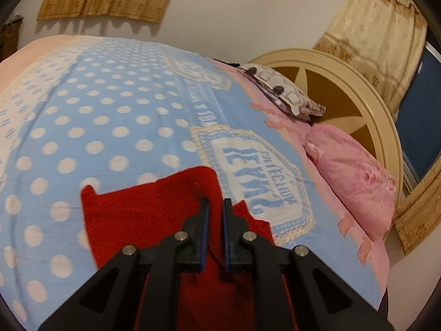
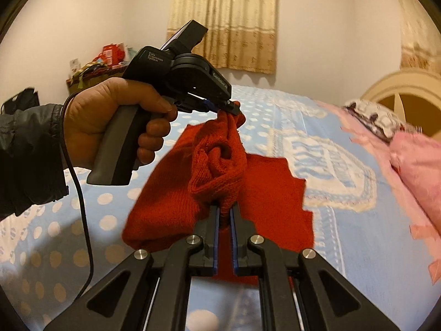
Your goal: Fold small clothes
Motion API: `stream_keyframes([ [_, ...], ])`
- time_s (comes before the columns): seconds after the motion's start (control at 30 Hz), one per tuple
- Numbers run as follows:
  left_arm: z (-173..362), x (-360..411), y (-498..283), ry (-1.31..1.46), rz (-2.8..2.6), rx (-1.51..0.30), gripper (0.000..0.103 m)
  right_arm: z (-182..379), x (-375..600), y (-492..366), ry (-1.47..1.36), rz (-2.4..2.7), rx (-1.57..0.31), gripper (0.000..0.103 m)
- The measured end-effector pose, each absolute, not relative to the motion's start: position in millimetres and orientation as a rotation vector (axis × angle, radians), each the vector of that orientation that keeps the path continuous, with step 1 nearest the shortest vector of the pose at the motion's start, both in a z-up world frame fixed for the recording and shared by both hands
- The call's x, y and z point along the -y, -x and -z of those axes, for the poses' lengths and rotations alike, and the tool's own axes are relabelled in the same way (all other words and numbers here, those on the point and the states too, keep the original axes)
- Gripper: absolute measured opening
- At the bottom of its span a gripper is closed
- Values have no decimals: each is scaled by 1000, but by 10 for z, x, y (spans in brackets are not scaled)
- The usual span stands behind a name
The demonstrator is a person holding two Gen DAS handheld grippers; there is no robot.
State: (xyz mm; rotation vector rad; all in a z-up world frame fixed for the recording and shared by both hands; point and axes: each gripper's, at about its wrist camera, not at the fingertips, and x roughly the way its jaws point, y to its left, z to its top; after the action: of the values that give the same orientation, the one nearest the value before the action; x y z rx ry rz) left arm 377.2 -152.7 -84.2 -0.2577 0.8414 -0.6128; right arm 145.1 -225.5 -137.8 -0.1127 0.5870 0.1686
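A red knit garment (image 1: 154, 215) (image 2: 171, 201) hangs lifted over the blue polka-dot bed cover (image 1: 96, 127) (image 2: 344, 220), bunched into folds between the two grippers. My left gripper (image 1: 215, 204) is shut, with red fabric running between its fingers. In the right wrist view a hand (image 2: 110, 121) holds that left gripper (image 2: 234, 109), which pinches the garment's upper edge. My right gripper (image 2: 225, 210) is shut on a lower knit edge of the same garment. The rest of the cloth drapes down onto the cover.
A pink pillow (image 1: 352, 182) (image 2: 419, 165) and a patterned pillow (image 1: 284, 91) lie by the cream headboard (image 1: 366, 104). A cluttered table (image 2: 96, 66) stands at the far wall under curtains (image 2: 223, 22). A black cable (image 2: 80, 193) hangs from the hand's wrist.
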Motion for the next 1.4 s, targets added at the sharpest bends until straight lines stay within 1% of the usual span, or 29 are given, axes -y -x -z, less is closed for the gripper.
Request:
stream_keyframes([
  [0.33,971,2273,-3731,134,666,-868,9,1563,2823,-1429,-78,-122,-693,5],
  [0.63,1116,2703,-3653,-10,679,-881,9,1715,3124,-1440,-235,-139,-780,6],
  [0.73,1116,2821,-3590,-77,679,-860,12,1758,3187,-1416,-272,-137,-792,6],
  [0.83,1002,2845,-3479,-117,684,-805,14,1766,3204,-1386,-282,-152,-795,6],
  [0.9,879,2798,-3358,-139,695,-762,26,1771,3225,-1374,-301,-161,-796,7],
  [0.93,823,2761,-3302,-145,690,-736,40,1772,3245,-1367,-313,-160,-797,8],
  [0.97,770,2705,-3234,-145,688,-711,46,1762,3275,-1350,-332,-158,-794,10],
  [1.0,720,2637,-3172,-139,689,-689,54,1744,3301,-1322,-344,-152,-780,15],
  [1.03,671,2529,-3100,-134,690,-669,59,1705,3326,-1284,-348,-134,-759,25],
  [1.07,651,2444,-3058,-138,679,-663,60,1670,3341,-1261,-350,-123,-742,33],
  [1.1,645,2320,-3000,-142,657,-660,63,1605,3356,-1233,-354,-125,-714,54],
  [1.13,650,2214,-2950,-135,654,-656,66,1561,3361,-1223,-352,-130,-696,65],
  [1.17,662,2094,-2893,-124,652,-651,73,1491,3359,-1228,-332,-131,-672,65],
  [1.23,724,1869,-2781,-106,616,-645,78,1409,3348,-1328,-291,-129,-674,65],
  [1.3,818,1695,-2685,-96,597,-656,78,1362,3374,-1517,-295,-146,-691,65],
  [1.37,920,1594,-2601,-94,569,-664,78,1409,3401,-1847,-307,-161,-762,65],
  [1.4,962,1570,-2574,-91,566,-673,78,1457,3405,-1973,-323,-180,-796,62],
])
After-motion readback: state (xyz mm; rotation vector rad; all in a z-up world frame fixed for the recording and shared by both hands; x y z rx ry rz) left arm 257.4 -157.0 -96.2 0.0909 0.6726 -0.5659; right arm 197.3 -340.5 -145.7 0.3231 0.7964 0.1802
